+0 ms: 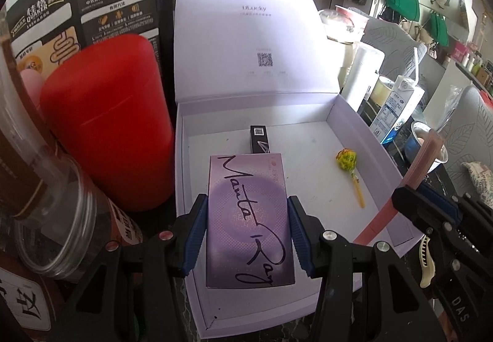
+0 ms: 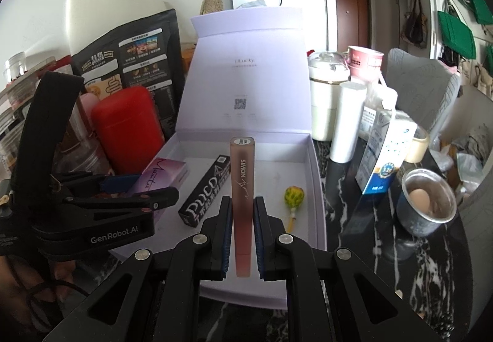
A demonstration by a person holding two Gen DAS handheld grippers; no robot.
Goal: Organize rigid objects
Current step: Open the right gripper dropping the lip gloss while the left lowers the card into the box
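While clamped by the left gripper (image 1: 246,231), the purple carton (image 1: 250,218) is held over the open white box (image 1: 354,114), long axis pointing away. The pink tube (image 2: 242,203), pinched by the right gripper's (image 2: 242,231) fingers, likewise points away above the box.

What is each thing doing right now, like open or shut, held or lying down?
White box: lid open, standing up.
Purple box: held in left gripper over the white box.
Pink tube: held in right gripper.
Black box: lying flat in the white box.
Lollipop: wrapped, lying in the white box.
Red canister: closed, upright.
Metal cup: uncovered, egg inside.
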